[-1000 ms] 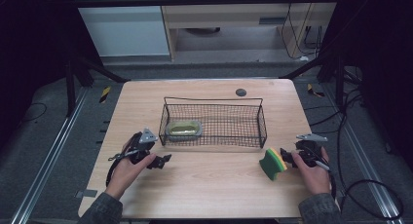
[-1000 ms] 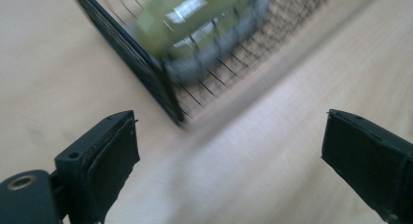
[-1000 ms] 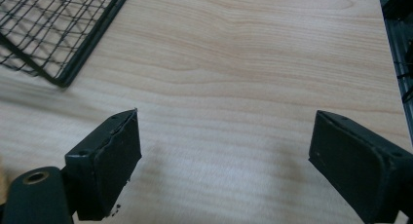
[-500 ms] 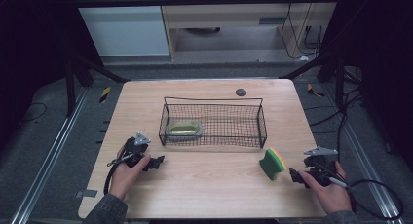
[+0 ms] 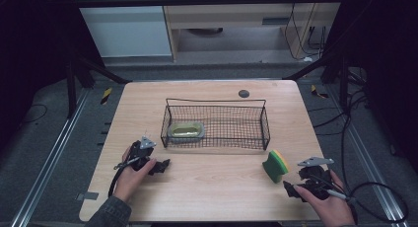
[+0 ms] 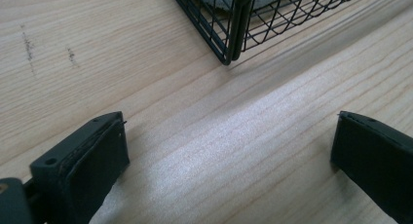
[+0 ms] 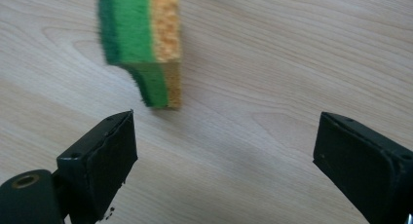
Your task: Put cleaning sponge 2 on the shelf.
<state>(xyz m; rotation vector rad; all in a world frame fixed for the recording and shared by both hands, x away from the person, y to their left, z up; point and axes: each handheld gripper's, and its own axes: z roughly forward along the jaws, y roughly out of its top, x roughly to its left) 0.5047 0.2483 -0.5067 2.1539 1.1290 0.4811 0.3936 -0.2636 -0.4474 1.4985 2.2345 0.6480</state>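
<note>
A green and yellow sponge (image 5: 275,166) stands on edge on the wooden table (image 5: 212,197), off the right front corner of a black wire basket (image 5: 217,100). An olive oval dish (image 5: 186,130) lies in the basket's left end. My right gripper (image 5: 292,189) is open near the table's front right, a short way from the sponge, which sits ahead and left of its jaws in the right gripper view (image 7: 141,44). My left gripper (image 5: 160,166) rests low over the table in front of the basket's left corner (image 6: 234,34). Its jaws have just been opening, with nothing between them.
A small dark disc (image 5: 243,93) lies on the table behind the basket. The table's near edge is close under both hands. Cables trail from each gripper, the right one off the table's right side. Dark floor and metal rails surround the table.
My right gripper has drawn back from beside the sponge toward the near right corner of the table. The sponge stays standing where it was. My left hand has barely shifted.
</note>
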